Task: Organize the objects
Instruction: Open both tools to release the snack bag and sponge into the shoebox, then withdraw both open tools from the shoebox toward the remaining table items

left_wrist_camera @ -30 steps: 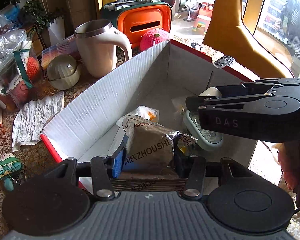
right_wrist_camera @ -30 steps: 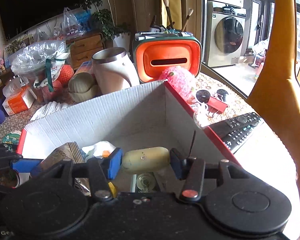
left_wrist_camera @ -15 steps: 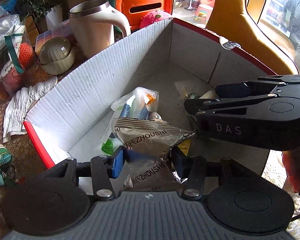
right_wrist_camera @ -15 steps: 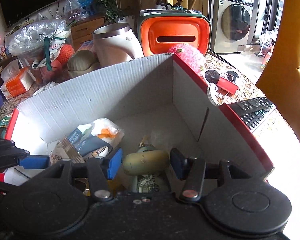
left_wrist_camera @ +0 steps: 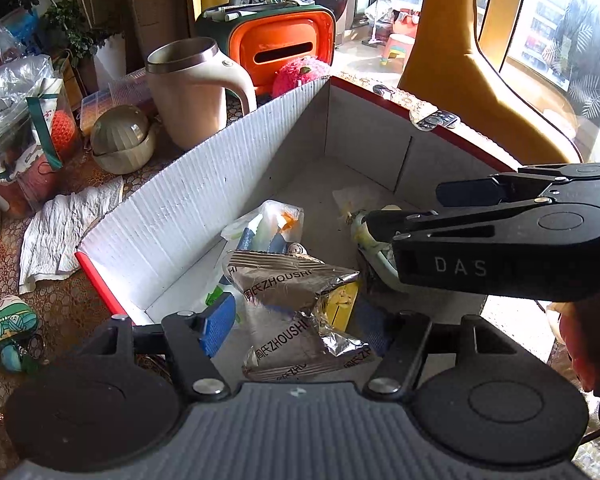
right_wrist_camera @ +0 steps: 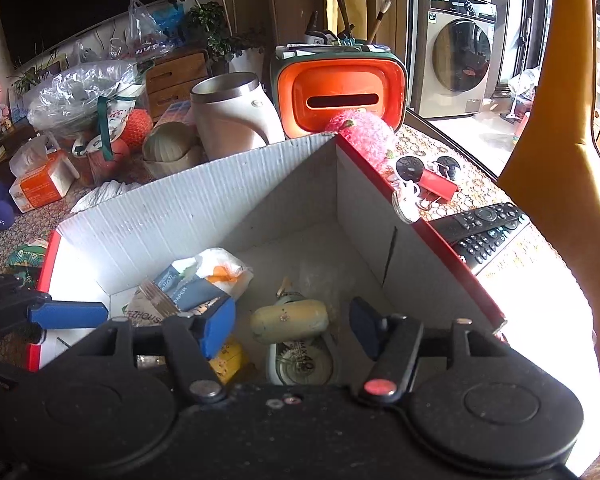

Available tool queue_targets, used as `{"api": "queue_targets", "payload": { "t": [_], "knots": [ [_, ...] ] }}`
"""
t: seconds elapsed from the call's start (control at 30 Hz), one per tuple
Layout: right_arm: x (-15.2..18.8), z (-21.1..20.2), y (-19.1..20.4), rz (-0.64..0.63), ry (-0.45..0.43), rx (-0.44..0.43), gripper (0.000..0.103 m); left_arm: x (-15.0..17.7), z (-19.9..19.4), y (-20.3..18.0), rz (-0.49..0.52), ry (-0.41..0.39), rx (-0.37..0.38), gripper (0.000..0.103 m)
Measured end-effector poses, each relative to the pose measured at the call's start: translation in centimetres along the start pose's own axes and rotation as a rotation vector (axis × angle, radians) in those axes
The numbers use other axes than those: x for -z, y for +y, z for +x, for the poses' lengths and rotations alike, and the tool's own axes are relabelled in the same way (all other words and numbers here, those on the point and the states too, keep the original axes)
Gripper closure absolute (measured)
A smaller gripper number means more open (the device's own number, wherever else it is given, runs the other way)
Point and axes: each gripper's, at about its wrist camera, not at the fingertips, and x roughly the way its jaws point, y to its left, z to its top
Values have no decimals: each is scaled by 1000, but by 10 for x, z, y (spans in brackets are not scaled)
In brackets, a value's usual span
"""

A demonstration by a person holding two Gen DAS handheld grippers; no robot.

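Presently, both grippers are positioned over the open cardboard box (left_wrist_camera: 204,200), into which items are being collected. The left gripper (left_wrist_camera: 300,320) is seen spread wide, its blue pads clear on either side of the foil snack packet (left_wrist_camera: 288,292); the packet is not clamped and appears to lie loose on the box contents, directly at 12 o'clock from the gripper. Its long axis is judged to run roughly from 6 to 12 o'clock, crumpled at mid-length. Beyond it, at 12 o'clock, a tissue pack (left_wrist_camera: 272,224) is located.

The right gripper (right_wrist_camera: 296,324) is likewise seen open, with gaps visible on both sides of the pale oblong object (right_wrist_camera: 290,316), so nothing is held. This object lies at 12 o'clock between the pads, its long axis running from 9 to 3 o'clock, across the jaw line. It rests upon a tape dispenser (right_wrist_camera: 300,364) at 6 o'clock from it.

Each item is nearest to the gripper above it. Remaining loose items, such as the remote control (right_wrist_camera: 484,232) at 2 o'clock outside the box wall, are nearer to the right gripper, so that side is judged better suited for the next pick
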Motion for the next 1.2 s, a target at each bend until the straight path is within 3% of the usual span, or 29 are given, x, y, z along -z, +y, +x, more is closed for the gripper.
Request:
{"api": "queue_targets", "payload": {
  "t": [0.27,0.83,1.2],
  "knots": [
    [-3,-40,11,-6,-48,-3,29,7,-40,6,-10,-66,-5,32],
    [9,-119,39,-15,-142,-78,19,32,-121,27,-30,-176,-1,20],
    [25,-153,66,-28,-188,-134,14,61,-161,51,-46,-214,-9,19]
  ]
}}
